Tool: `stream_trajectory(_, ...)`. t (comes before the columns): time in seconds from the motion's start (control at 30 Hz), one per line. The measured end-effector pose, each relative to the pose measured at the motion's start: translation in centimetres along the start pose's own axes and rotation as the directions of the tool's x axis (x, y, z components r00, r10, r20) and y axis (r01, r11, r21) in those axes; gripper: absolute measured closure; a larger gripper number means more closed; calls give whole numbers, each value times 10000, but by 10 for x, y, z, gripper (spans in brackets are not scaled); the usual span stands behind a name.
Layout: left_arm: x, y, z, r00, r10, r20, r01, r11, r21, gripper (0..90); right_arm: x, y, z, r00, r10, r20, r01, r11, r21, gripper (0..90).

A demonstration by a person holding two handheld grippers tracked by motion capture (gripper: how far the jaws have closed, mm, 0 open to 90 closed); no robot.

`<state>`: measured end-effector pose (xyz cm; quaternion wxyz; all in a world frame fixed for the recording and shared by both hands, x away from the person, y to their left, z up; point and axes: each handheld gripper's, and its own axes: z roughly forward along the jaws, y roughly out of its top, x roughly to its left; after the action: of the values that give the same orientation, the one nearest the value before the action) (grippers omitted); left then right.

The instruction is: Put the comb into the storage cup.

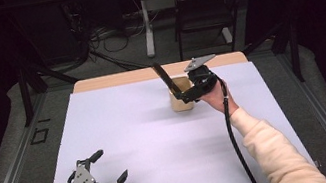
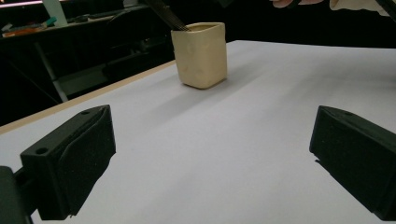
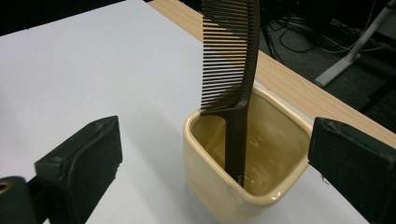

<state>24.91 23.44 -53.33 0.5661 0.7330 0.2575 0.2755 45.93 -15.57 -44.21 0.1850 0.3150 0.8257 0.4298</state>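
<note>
A cream square cup [image 1: 180,101] stands on the white sheet toward the table's far side. A dark brown comb [image 1: 163,76] stands in it handle down, teeth up, leaning on the rim. My right gripper [image 1: 183,95] hovers just right of the cup, held by a hand in a cream sleeve. In the right gripper view the cup [image 3: 243,186] and comb [image 3: 233,70] sit between the wide-open jaws of the right gripper [image 3: 217,163], which touch neither. My left gripper [image 1: 110,165] rests open near the front left edge, with nothing between its jaws. The left gripper view shows the left gripper [image 2: 205,163] facing the cup [image 2: 201,55] far ahead.
A white sheet [image 1: 134,142] covers most of the wooden table [image 1: 113,80]. Beyond the far edge stand a black chair [image 1: 202,11] and a white table leg [image 1: 146,23], with cables on the floor.
</note>
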Motion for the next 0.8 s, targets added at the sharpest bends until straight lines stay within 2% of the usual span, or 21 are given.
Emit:
stream_trajectory(0.37, 0, 0, 0, 10000, 25, 16, -25, 10000, 30, 2, 0, -5, -16, 9991, -17, -414, 26, 9998, 214, 0)
stream_trajectory(0.8, 0, 0, 0, 10000, 38, 15, -38, 10000, 37, 3, -1, -19, -36, 9981, -55, -618, 69, 9997, 231, 0)
